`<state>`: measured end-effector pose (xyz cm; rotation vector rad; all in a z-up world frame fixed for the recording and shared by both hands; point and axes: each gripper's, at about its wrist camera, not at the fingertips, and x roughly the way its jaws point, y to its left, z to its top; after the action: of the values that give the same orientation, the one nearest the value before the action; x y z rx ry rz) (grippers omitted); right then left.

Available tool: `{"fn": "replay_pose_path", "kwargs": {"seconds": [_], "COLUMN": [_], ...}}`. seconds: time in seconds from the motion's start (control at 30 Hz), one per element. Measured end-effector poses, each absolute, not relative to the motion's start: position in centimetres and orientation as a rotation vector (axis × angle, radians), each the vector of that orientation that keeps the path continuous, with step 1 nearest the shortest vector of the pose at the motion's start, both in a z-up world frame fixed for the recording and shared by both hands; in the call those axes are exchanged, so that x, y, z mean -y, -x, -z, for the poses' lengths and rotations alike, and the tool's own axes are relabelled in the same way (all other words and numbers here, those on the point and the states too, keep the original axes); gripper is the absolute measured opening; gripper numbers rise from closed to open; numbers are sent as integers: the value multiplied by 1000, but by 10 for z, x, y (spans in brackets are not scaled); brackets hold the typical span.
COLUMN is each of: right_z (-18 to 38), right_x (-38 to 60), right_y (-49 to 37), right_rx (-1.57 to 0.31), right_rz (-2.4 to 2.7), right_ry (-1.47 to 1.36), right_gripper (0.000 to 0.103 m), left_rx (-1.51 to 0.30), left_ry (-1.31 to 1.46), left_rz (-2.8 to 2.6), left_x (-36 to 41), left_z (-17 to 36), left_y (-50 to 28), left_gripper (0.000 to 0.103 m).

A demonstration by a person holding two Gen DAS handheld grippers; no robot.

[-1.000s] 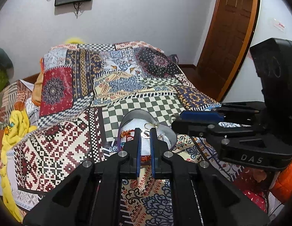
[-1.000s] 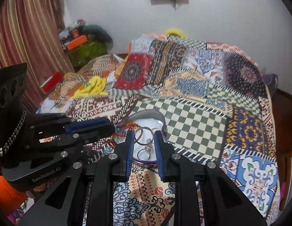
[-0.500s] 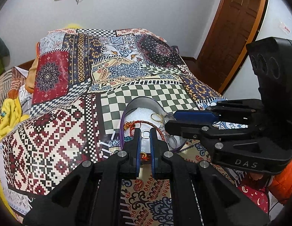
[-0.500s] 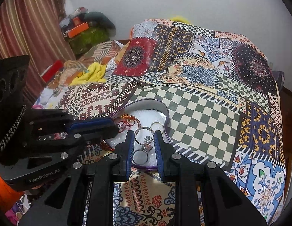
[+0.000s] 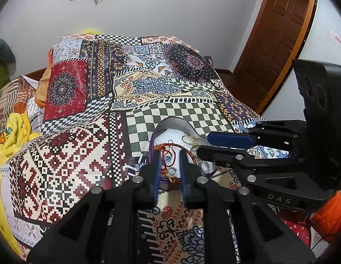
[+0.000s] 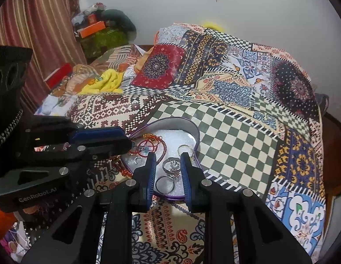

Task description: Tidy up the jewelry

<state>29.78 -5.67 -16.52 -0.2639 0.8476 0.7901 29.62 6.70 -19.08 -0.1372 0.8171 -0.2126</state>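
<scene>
Both grippers, left and right, hover spread and empty over the purple-rimmed heart-shaped tin on the patterned bedspread, where a careless pinch could snag the tangled red beaded bracelets beside the silver rings.

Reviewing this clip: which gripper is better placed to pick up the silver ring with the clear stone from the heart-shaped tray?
Right. The right gripper is open with the stone ring framed between its fingers inside the heart-shaped tray. The left gripper is open over the red beaded strand instead, at the tray's other side.
</scene>
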Motion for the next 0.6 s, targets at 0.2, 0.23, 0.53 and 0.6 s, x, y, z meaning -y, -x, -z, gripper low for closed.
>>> {"fn": "replay_pose_path", "kwargs": {"seconds": [0.2,0.23,0.53,0.6], "right_z": [150,146,84,66], "right_x": [63,65,89,97], "right_y": [-290,-287,-251,-236], "right_rx": [-825,-815,-670,-614], "right_rz": [-776,-771,-751,-738], "right_ry": [253,250,179,171], "right_gripper": [21,21,21,21], "left_rx": [-782,-775,-635,-598], "left_ry": [142,140,125,119], "left_rz": [211,212,218,220], "left_x": [-66,-65,-56,-55], "left_z": [170,166,101,85], "left_y": [-283,-280,-231,-217], "left_gripper": [19,19,19,19]}}
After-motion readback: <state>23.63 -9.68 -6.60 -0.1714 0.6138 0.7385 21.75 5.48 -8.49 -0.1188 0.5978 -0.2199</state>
